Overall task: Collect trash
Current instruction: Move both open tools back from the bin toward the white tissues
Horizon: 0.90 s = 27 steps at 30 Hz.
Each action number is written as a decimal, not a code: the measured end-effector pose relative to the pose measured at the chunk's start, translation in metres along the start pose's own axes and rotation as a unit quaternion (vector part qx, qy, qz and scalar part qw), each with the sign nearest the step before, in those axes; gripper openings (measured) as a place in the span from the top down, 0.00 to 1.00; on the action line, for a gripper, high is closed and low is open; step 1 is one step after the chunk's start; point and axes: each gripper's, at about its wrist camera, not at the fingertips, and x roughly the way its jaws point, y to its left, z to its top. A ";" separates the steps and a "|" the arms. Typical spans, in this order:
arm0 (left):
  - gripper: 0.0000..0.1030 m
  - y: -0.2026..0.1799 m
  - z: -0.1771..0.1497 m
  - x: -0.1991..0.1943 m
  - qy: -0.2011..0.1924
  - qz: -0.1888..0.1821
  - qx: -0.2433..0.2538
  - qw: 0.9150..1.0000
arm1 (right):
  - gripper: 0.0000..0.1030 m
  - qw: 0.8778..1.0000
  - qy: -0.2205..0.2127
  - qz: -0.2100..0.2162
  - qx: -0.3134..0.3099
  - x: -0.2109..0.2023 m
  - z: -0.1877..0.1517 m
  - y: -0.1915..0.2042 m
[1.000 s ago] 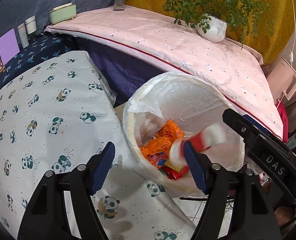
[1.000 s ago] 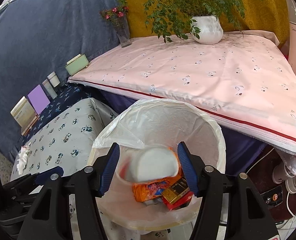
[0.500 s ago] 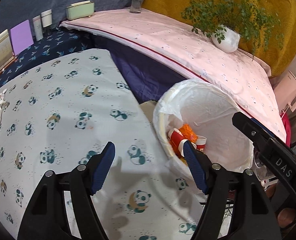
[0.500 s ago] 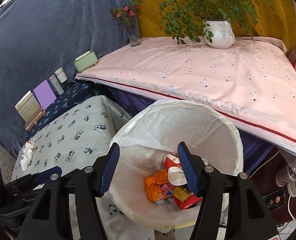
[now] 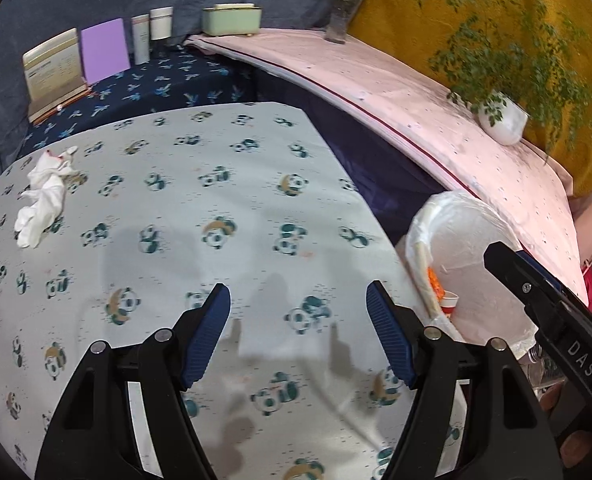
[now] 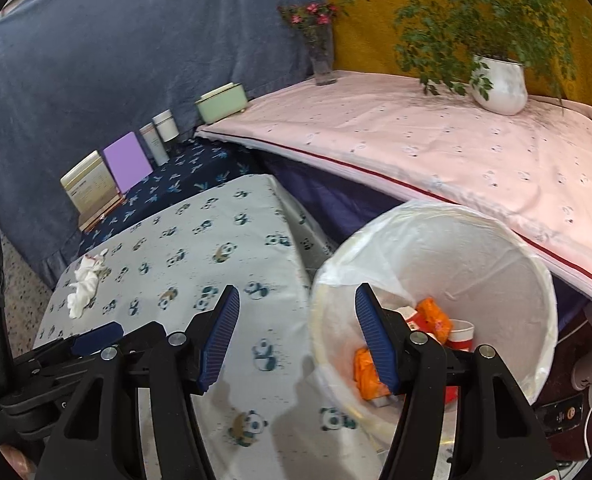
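My left gripper (image 5: pixel 297 336) and right gripper (image 6: pixel 297 334), fingers apart and empty, hover over the panda-print desk (image 5: pixel 200 208) bearing a crumpled tissue (image 5: pixel 42 200), beside the lined trash bin (image 6: pixel 471 240).

Pale grey cloth (image 5: pixel 216 184) printed with teal pandas fills the frame's centre; a white crumpled tissue (image 5: pixel 42 204) at left; navy leaf-print cloth (image 5: pixel 168 84) upper left beside a lilac card (image 5: pixel 104 51); white-lined bin (image 6: pixel 435 264) holding orange wrappers (image 6: pixel 435 314); pink sheet (image 6: pixel 435 140) with maroon piping at right
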 end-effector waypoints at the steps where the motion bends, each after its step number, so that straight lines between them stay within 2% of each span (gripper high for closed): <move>1: 0.35 0.006 0.000 -0.002 -0.001 0.005 -0.004 1.000 | 0.43 1.000 0.001 0.003 -0.004 0.001 0.000 0.006; 15: 0.35 0.081 -0.004 -0.025 -0.019 0.045 -0.056 0.997 | 0.43 0.998 0.017 0.040 -0.050 0.015 -0.006 0.080; 27: 0.35 0.160 -0.010 -0.042 -0.027 0.087 -0.114 0.989 | 0.43 0.992 0.036 0.075 -0.095 0.032 -0.016 0.150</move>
